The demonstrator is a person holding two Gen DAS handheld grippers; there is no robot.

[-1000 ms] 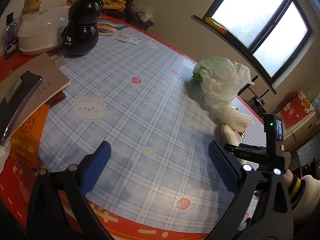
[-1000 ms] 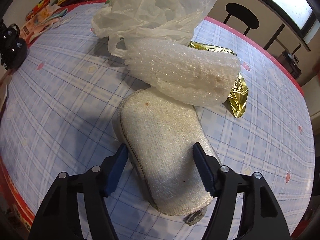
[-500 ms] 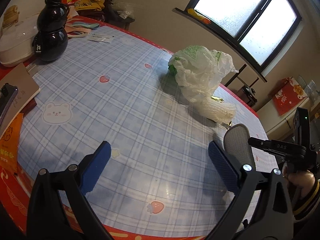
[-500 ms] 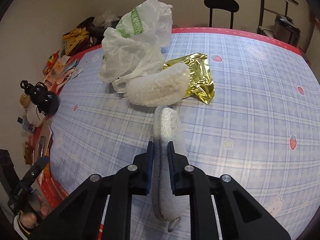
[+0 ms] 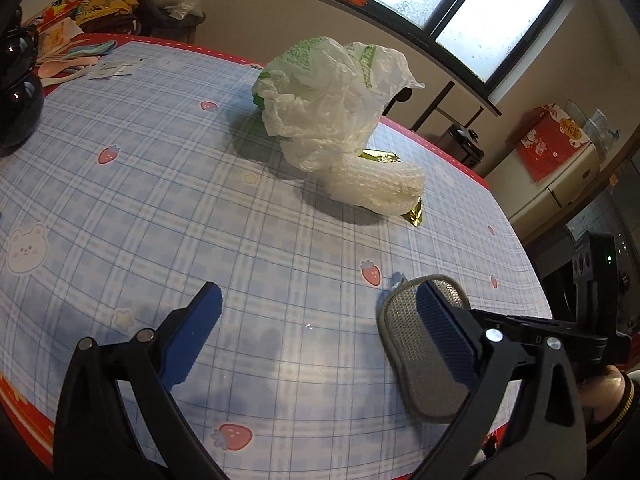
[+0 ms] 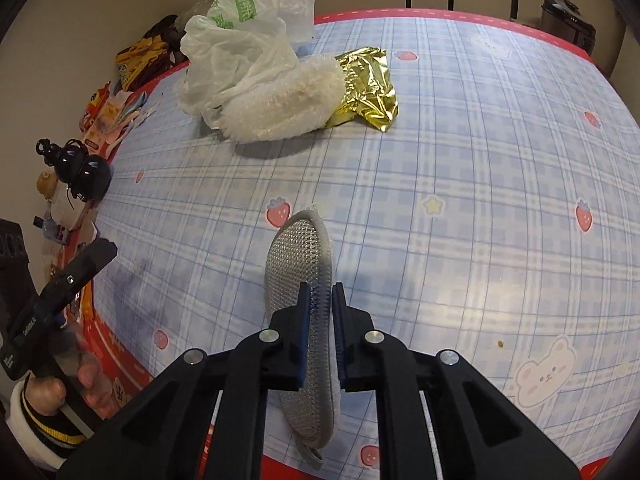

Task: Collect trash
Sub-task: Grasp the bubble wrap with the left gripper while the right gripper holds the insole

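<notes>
Left gripper (image 5: 316,344): black frame, blue ribbed pads, silver screws. Hand (image 6: 48,392): bare skin, yellow-black-striped white cuff.

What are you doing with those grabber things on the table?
Picking up trash. The right gripper is shut on a flat grey mesh pad and holds it up off the table. The left gripper is open and holds nothing. A white plastic bag, a roll of bubble wrap and a gold foil wrapper lie together farther back.

one plastic bag (image 6: 248,36), one sponge (image 6: 304,276), one foil wrapper (image 6: 366,84)
</notes>
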